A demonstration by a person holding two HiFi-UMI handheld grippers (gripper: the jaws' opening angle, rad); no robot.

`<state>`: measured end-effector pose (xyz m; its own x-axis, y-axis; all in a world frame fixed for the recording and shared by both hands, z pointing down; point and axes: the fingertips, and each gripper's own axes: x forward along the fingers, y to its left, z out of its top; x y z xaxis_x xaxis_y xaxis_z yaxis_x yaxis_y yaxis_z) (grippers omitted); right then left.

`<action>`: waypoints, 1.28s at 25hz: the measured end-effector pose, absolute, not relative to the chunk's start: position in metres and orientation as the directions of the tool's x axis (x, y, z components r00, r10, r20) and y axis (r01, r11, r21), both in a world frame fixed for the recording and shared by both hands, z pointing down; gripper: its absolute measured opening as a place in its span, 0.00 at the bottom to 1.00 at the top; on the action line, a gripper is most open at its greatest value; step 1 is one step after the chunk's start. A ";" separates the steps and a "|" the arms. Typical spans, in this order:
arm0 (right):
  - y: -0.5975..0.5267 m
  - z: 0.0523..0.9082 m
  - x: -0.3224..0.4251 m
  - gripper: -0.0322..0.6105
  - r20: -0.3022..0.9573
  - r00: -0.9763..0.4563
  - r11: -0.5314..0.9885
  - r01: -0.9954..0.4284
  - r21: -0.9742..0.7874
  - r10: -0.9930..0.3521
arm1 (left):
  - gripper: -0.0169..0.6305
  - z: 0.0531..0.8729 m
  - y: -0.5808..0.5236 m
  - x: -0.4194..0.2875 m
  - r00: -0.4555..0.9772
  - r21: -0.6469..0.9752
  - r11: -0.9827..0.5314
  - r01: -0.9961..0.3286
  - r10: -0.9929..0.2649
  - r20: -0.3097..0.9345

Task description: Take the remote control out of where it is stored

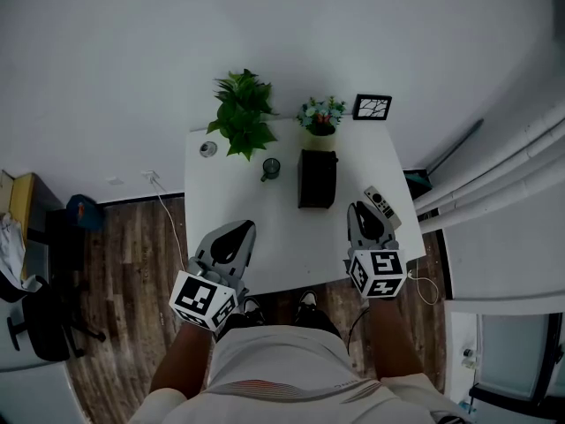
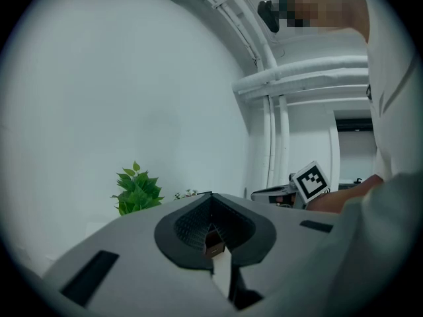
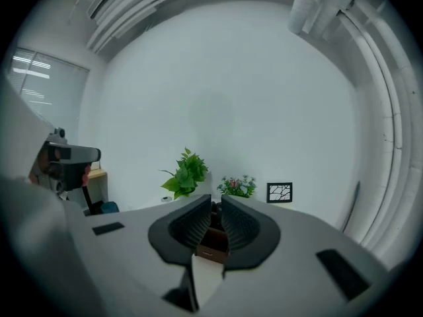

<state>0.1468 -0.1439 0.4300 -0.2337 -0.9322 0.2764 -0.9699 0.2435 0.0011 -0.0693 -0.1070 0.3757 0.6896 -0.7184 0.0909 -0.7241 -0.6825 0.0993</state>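
Note:
The remote control [image 1: 380,205], light grey with dark buttons, lies flat on the white table [image 1: 221,193] near its right edge. My right gripper [image 1: 365,210] hovers just left of it with its jaws nearly together and nothing between them; whether it touches the remote I cannot tell. In the right gripper view the pads [image 3: 192,224] leave only a narrow slit, and the dark box [image 3: 211,248] shows through it. That dark upright box [image 1: 317,178] stands at the table's middle. My left gripper [image 1: 238,231] is shut and empty over the front left edge.
A leafy potted plant [image 1: 242,113], a small flower pot [image 1: 321,117] and a framed picture [image 1: 372,107] line the back of the table. A dark mug [image 1: 271,169] and a small round object [image 1: 208,149] sit left of the box. A cable [image 1: 168,210] hangs off the left side.

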 end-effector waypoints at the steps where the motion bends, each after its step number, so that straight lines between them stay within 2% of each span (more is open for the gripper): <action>1: -0.150 0.436 0.147 0.10 0.283 -0.218 0.225 -0.974 -0.005 -0.934 | 0.04 0.378 -0.106 -0.070 0.691 0.101 -0.683 -0.723 -0.717 0.095; 4: -0.168 0.451 0.143 0.23 0.302 -0.182 0.179 -0.983 -0.037 -0.936 | 0.04 0.384 -0.106 -0.075 0.688 0.108 -0.680 -0.726 -0.717 0.110; 9: -0.202 0.474 0.138 0.33 0.306 -0.101 0.096 -0.995 -0.030 -0.947 | 0.04 0.395 -0.111 -0.086 0.677 0.119 -0.667 -0.736 -0.722 0.140; 21: -0.277 0.543 0.129 0.36 0.373 0.066 -0.073 -0.997 -0.004 -0.925 | 0.04 0.429 -0.130 -0.119 0.648 0.167 -0.626 -0.762 -0.729 0.223; 32: -0.296 0.562 0.137 0.36 0.401 0.128 -0.156 -0.987 -0.037 -0.907 | 0.04 0.442 -0.150 -0.131 0.651 0.182 -0.625 -0.759 -0.719 0.245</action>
